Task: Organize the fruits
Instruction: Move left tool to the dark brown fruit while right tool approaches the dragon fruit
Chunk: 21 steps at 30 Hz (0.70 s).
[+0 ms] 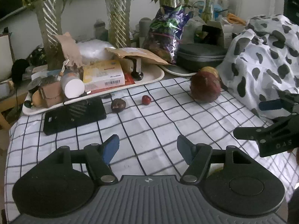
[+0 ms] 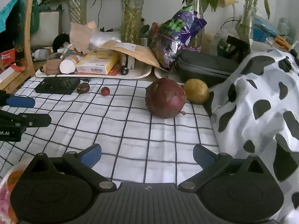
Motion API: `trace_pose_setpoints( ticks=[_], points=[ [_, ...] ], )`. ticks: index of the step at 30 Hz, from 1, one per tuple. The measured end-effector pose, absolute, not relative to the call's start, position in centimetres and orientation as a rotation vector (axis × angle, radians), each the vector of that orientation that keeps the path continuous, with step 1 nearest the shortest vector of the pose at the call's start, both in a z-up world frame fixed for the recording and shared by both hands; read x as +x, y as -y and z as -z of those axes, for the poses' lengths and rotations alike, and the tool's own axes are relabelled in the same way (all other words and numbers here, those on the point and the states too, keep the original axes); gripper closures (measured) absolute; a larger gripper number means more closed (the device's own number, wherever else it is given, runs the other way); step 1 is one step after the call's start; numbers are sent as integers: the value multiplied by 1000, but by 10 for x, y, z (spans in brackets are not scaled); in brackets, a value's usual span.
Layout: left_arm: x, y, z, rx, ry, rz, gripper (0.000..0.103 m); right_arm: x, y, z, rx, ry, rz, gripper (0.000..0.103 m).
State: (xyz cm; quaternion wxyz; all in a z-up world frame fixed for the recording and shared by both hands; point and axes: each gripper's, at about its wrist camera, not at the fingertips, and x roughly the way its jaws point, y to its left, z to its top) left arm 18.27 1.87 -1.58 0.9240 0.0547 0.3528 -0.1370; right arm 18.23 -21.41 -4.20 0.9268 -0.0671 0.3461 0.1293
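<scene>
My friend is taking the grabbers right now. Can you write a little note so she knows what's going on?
Left gripper: open, empty.
Right gripper: open, empty.
Fruits all loose on the checked cloth: big red fruit, yellow fruit touching behind it, small red fruit, dark brown fruit near the black case.
Done: nothing gathered yet.
Left: collect all four, probably onto the plate at the lower left.

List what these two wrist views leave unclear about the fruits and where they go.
- Yellow fruit: left wrist view, mostly hidden behind the large red-purple fruit.
- Small dark fruit: too small to identify in either view.
- Plate: right wrist view, cut off by the edge and covered by the right gripper; contents unclear.
</scene>
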Motion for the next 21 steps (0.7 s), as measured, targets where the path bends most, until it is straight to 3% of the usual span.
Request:
trace_pose_setpoints(
  ticks=[21],
  points=[
    [241,-16,37,178,-657,245,36,232,201,48,-213,-712,-282,0]
  ],
)
